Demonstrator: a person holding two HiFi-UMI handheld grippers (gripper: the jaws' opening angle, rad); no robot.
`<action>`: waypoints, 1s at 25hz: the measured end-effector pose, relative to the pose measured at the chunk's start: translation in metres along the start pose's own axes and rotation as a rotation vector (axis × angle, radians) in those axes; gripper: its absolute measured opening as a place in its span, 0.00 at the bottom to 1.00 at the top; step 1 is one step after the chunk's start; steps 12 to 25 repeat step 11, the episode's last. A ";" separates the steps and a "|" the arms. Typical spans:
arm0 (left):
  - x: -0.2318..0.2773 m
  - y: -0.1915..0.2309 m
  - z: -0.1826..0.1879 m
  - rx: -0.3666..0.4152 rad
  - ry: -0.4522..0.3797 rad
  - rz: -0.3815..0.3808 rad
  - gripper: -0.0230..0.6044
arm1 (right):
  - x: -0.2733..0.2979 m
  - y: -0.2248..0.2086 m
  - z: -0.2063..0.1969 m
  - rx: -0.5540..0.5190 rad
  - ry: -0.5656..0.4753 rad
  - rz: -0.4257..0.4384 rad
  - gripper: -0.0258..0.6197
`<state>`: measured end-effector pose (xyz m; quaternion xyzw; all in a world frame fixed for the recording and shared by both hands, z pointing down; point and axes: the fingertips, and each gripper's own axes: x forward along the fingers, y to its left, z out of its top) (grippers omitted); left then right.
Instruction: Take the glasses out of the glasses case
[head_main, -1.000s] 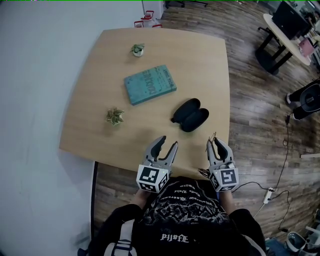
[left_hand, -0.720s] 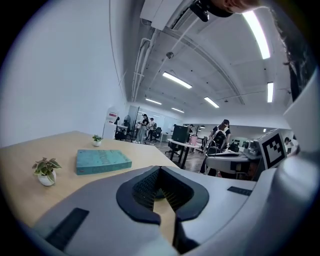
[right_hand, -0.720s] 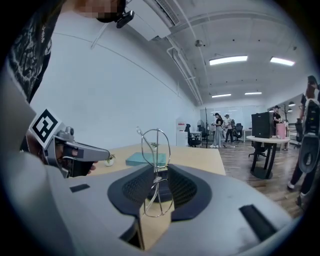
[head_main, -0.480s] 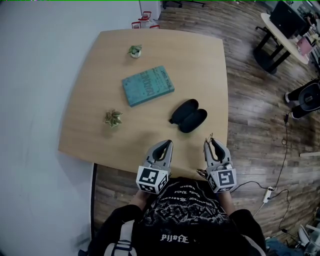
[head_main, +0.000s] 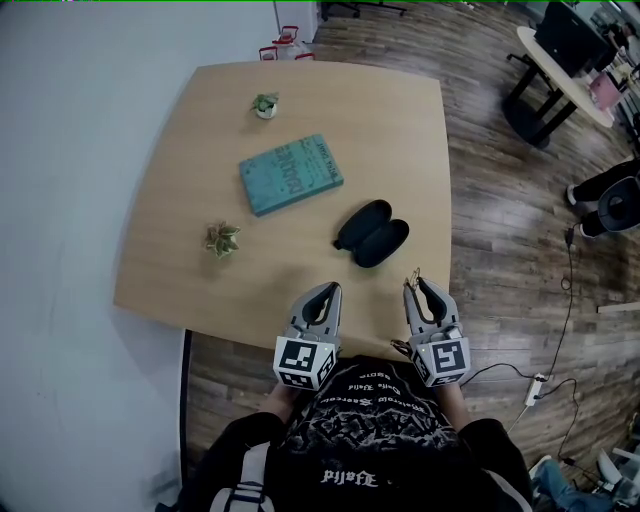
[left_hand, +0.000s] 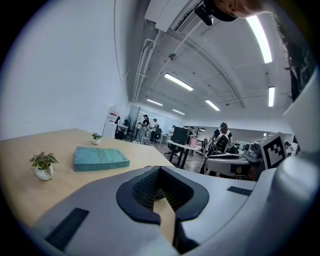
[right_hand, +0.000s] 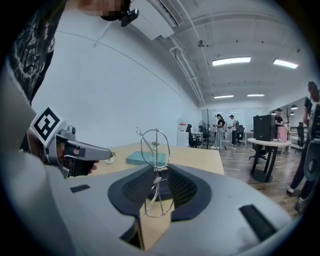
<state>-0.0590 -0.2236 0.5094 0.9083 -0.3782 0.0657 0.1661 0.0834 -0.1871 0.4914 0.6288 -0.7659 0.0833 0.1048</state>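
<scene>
The black glasses case (head_main: 371, 233) lies open on the wooden table (head_main: 180, 200), right of centre and beyond both grippers. My right gripper (head_main: 418, 288) is at the table's near edge, shut on thin wire-framed glasses (right_hand: 156, 176). The frame stands upright between the pads, and one lens ring rises above the jaws. In the head view the glasses (head_main: 412, 278) show as a glint at the fingertips. My left gripper (head_main: 326, 292) hovers beside it to the left, shut with nothing between its fingers (left_hand: 150, 200). The left gripper's side (right_hand: 75, 152) also shows in the right gripper view.
A teal book (head_main: 291, 174) lies mid-table, left of the case. One small potted plant (head_main: 222, 239) stands near the left edge and another (head_main: 264, 104) at the far side. Desks, chairs and people fill the office beyond. A cable runs across the wooden floor at the right.
The left gripper's jaws have gone from wide open to shut, with nothing caught in them. The right gripper keeps its hold on the glasses and stays in place.
</scene>
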 end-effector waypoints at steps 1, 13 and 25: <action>0.000 -0.001 -0.001 0.000 -0.001 0.000 0.04 | -0.001 0.000 -0.001 -0.004 0.002 0.001 0.18; -0.004 0.000 -0.001 -0.009 -0.021 0.031 0.04 | -0.004 0.002 0.001 -0.045 0.006 0.011 0.18; -0.004 0.000 -0.001 -0.009 -0.021 0.031 0.04 | -0.004 0.002 0.001 -0.045 0.006 0.011 0.18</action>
